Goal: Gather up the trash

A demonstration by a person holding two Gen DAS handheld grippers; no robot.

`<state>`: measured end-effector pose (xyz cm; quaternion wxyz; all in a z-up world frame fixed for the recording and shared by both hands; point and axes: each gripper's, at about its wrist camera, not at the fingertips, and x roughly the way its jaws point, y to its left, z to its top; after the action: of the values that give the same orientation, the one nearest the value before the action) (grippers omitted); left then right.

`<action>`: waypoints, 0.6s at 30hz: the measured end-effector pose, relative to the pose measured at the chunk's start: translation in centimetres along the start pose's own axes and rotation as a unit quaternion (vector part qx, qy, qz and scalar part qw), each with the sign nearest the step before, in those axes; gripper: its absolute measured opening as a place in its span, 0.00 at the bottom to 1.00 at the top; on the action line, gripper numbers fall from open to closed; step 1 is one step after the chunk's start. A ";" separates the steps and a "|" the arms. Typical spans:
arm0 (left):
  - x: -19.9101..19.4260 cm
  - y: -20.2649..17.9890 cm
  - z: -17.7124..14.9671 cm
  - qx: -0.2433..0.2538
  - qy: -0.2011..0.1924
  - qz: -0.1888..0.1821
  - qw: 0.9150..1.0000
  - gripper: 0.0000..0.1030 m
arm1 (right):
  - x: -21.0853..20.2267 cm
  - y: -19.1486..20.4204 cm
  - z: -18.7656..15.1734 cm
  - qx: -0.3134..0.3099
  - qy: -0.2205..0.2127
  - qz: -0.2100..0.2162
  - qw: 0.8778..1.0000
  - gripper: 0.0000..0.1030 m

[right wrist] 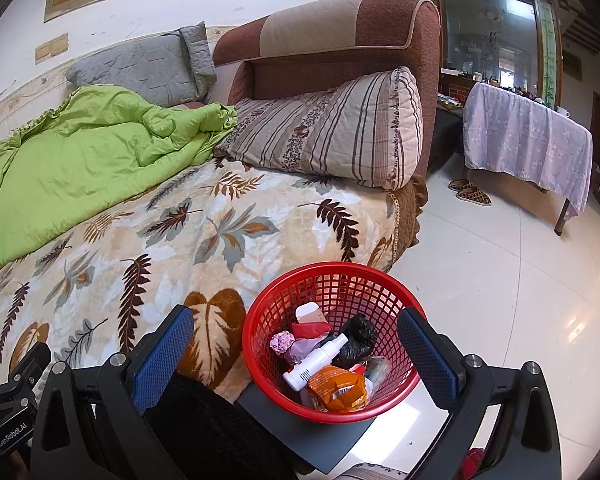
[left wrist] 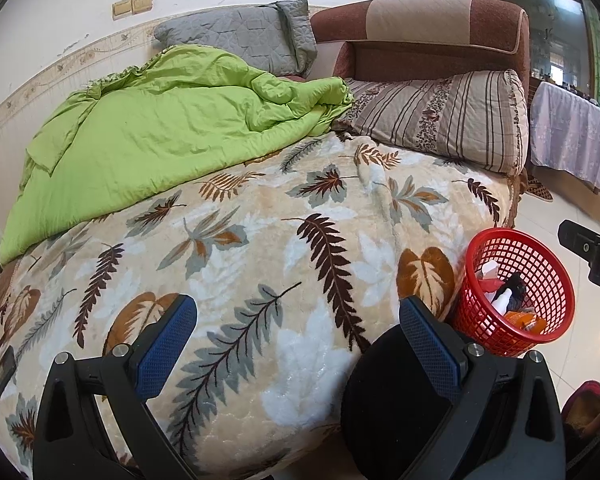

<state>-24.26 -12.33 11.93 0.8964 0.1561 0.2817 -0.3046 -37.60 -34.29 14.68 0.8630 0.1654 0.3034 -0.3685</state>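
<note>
Left gripper (left wrist: 298,334) and right gripper (right wrist: 296,350): jaws apart, holding nothing. Red plastic mesh basket (right wrist: 374,280) of trash at bed's 4 o'clock.

Both wrist views face bed (left wrist: 260,240) from foot; share red basket (right wrist: 336,280).

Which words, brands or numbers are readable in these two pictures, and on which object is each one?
"GenRobot.AI": white print on the black body of the left gripper, at the right wrist view's lower left edge.
White spray bottle in the red basket: label print too small to read.
Orange packet: print and barcode blurred, unreadable.
Nothing else is readable.
</note>
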 end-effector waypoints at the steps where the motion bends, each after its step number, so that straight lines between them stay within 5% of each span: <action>1: 0.0 0.0 0.0 0.001 0.000 0.000 1.000 0.98 | 0.0 0.0 0.0 0.000 0.000 0.000 1.000 1.00; 18: 0.0 0.0 0.0 -0.002 -0.001 0.000 1.000 0.98 | 0.0 0.0 0.0 -0.001 0.000 0.000 1.000 1.00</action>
<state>-24.31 -12.32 11.92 0.8970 0.1536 0.2813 -0.3045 -37.58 -34.25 14.71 0.8631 0.1645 0.3038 -0.3684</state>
